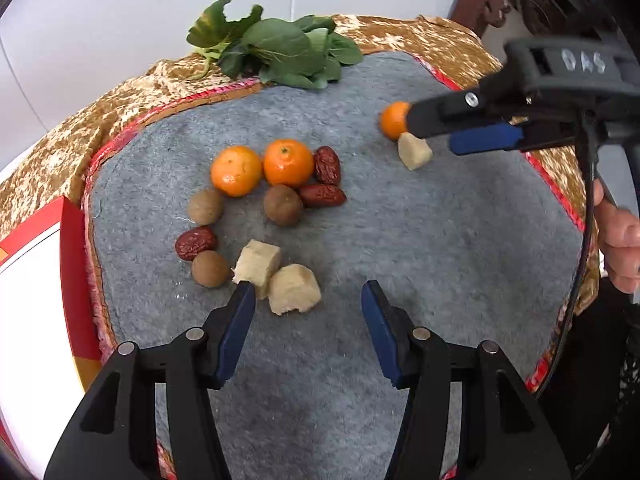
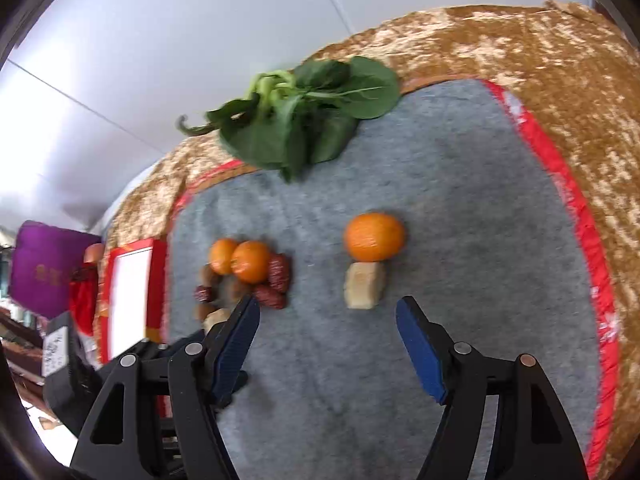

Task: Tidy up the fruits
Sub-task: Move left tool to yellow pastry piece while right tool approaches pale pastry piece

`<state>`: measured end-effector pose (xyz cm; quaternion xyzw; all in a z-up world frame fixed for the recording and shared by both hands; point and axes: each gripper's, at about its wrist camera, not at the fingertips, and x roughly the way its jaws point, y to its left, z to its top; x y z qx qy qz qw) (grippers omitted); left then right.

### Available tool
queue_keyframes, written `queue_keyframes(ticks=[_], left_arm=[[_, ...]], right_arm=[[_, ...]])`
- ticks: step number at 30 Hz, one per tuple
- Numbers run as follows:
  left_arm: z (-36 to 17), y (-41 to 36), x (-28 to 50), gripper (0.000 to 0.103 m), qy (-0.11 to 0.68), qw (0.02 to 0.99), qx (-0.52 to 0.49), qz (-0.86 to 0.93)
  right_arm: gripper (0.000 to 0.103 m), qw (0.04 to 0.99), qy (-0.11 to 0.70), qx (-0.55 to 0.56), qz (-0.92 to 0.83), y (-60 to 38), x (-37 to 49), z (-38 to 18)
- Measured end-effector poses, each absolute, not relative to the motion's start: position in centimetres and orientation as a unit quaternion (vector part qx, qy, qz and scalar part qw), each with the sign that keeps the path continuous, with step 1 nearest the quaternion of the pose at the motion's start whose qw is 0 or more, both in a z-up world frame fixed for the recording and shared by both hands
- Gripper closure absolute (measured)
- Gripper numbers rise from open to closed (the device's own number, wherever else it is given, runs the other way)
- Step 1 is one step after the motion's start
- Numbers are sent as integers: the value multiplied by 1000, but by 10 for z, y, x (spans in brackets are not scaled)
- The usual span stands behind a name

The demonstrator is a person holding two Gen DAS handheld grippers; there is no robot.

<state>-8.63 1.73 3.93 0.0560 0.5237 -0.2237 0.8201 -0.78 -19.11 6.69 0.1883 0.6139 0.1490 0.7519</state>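
Left gripper [image 1: 308, 294]: jaws apart, empty; tan chunk [image 1: 294, 289] just beyond its left finger.
Right gripper [image 2: 328, 312]: jaws apart, empty; tan block [image 2: 365, 285] and orange [image 2: 374, 237] just ahead.

Grey felt mat [image 1: 360, 208], red-edged, on mottled gold-and-cream cloth [image 1: 420, 36]. Left cluster: orange tangerines [image 1: 288, 162], dark red dates [image 1: 327, 165], brown longans [image 1: 283, 205], beige cubes [image 1: 294, 289]. Far: dark green leaves [image 1: 276, 50]. Far left: red-and-white box [image 2: 132, 296].
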Motion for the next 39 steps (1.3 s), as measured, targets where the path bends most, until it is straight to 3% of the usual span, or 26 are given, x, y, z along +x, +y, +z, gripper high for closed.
queue_keyframes(ticks=[18,23,25,27,36,39], left_arm=[[34,12,-96,49,510,832,44,-214],[27,0,-83,59,504,838,59,-201],[26,1,-79,75,500,842,60,-193],[23,3,-71,80,496,846,62,-187],[19,-11,-74,79,480,851,112,-180],[15,-15,-74,73,476,855,108,-177]], right_arm=[[30,748,611,179,188,-155,-8,66],[30,750,607,182,191,-156,-9,68],[30,751,606,180,191,-155,-9,68],[30,750,606,180,195,-153,-10,69],[36,745,610,188,195,-147,-8,67],[37,749,608,184,187,-149,-7,67]])
